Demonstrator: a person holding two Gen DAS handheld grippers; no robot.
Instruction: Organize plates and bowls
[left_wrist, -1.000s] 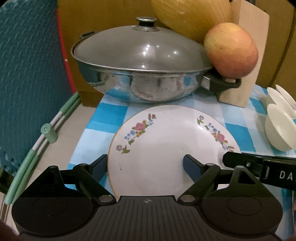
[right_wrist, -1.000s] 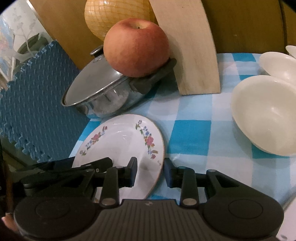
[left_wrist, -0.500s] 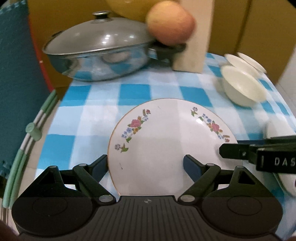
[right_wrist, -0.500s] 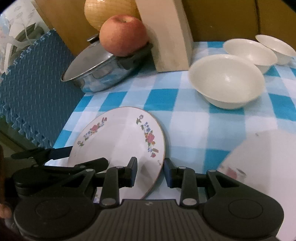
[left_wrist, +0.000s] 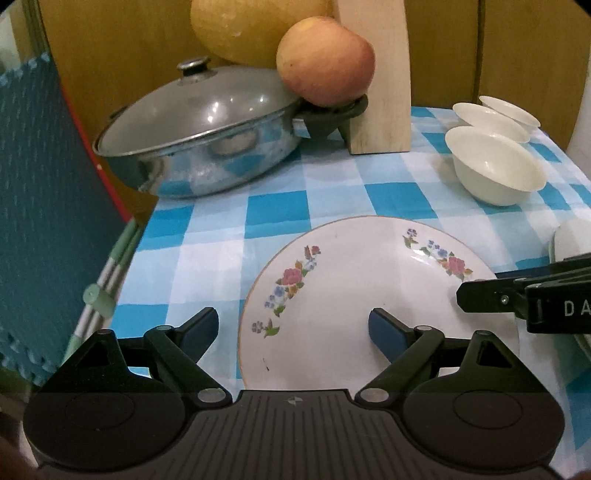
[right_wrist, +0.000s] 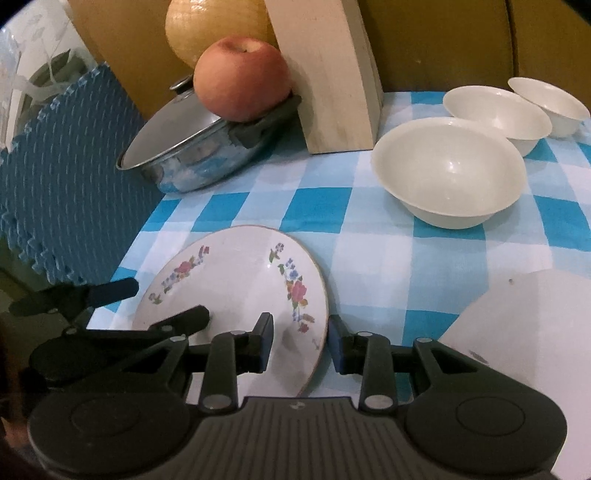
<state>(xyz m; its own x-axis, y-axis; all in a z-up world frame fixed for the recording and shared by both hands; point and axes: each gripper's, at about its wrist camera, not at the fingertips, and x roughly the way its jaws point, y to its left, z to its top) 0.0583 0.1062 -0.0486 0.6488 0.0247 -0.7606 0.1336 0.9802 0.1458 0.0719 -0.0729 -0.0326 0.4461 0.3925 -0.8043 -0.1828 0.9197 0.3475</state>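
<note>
Tilting up off the blue-and-white checked cloth (right_wrist: 369, 258) on the desk, the floral plate (right_wrist: 236, 280) sits edge-on between the jaws of the right gripper (right_wrist: 300, 343), which straddle its rim close on both sides; whether the pads actually press it cannot be told. The left gripper (left_wrist: 291, 328) has its jaws spread wide, one finger over the plate's face and the other off its left edge, gripping nothing. Beyond the plate to the right stand three cream bowls (right_wrist: 448, 171) in a row, the nearest the largest, and part of another white dish (right_wrist: 528, 328) shows at the near right. Farther back, a lidded steel pan (left_wrist: 199, 144) carries an apple (left_wrist: 325, 61) on its handle, against a wooden block (left_wrist: 380, 81).
</note>
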